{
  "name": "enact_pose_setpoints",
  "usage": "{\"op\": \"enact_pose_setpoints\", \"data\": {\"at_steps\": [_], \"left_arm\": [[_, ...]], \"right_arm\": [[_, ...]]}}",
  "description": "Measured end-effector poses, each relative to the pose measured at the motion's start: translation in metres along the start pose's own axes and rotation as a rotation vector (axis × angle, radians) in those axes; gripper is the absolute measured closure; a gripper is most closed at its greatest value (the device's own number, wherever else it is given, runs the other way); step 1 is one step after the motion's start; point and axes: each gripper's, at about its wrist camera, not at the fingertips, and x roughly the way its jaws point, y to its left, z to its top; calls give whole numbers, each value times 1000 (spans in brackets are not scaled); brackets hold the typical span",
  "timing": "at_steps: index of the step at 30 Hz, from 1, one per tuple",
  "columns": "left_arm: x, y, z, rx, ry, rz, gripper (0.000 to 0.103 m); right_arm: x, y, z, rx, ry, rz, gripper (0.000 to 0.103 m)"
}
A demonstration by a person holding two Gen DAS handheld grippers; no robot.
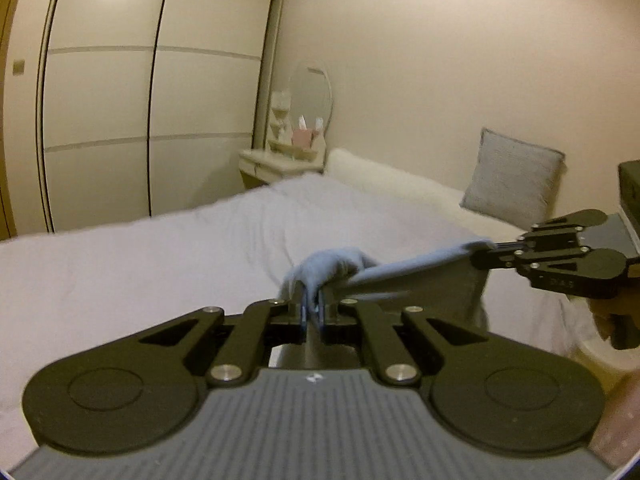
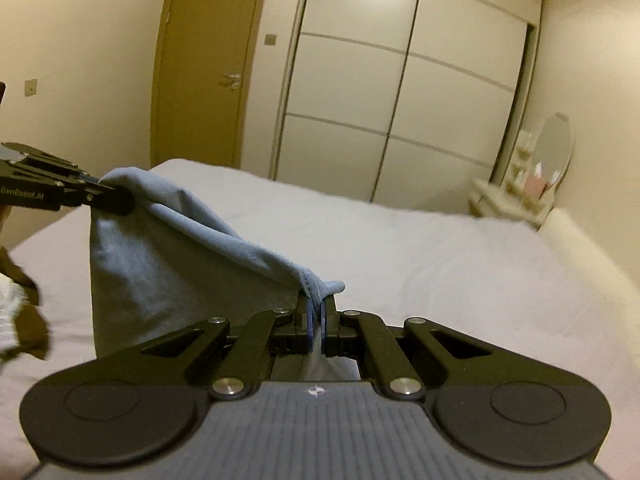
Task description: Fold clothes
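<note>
The left gripper (image 1: 311, 312) and right gripper (image 2: 316, 316) each clamp a corner of the blue garment (image 2: 168, 248), which hangs between them above the bed (image 2: 400, 248). Thin corner grips may slip under tension, dropping the edge.

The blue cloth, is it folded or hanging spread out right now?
Hanging spread, unfolded: blue cloth hangs between left claw and right claw, each shut on a top corner.

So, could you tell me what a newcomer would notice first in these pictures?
First, the blue garment held up above the white bed, its top edge stretched between the left tool and the right tool, each clamped on a corner. Behind stands a tall white wardrobe, and a grey cushion leans on the wall by the bed.
</note>
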Motion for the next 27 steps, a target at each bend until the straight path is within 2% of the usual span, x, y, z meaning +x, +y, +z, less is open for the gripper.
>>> {"op": "enact_pose_setpoints", "data": {"at_steps": [4,6,9,12,15,16,18,20,22,23,25,27], "left_arm": [[11,-25,40,26,-98,22,103],[9,-35,50,30,-121,9,103],[4,-51,36,49,-86,-11,103],[5,-58,-8,34,28,-27,103],[11,-65,-72,-1,200,-19,102],[13,-69,-94,-12,259,-15,99],[14,-76,-129,-23,354,-17,82],[12,-80,-162,-47,433,-26,73],[10,-85,-192,-67,498,-40,69],[14,-90,-202,-68,521,-47,64],[11,-91,-224,-43,530,-70,59],[26,-106,-229,-35,536,-78,53]], "right_arm": [[-15,-60,13,-42,-81,-49,101],[-26,-80,14,-40,-111,-73,101],[-44,-100,-2,-23,-118,-83,101],[-49,-87,-42,-8,-32,-56,100],[-46,-50,-109,8,144,-4,99],[-39,-36,-134,15,213,15,99],[-27,-15,-183,58,363,55,96],[-19,1,-224,104,489,86,95],[-29,8,-248,133,533,102,81],[-32,7,-255,141,541,104,78],[-35,-9,-257,147,525,93,61],[-25,-28,-255,146,516,75,59]]}}
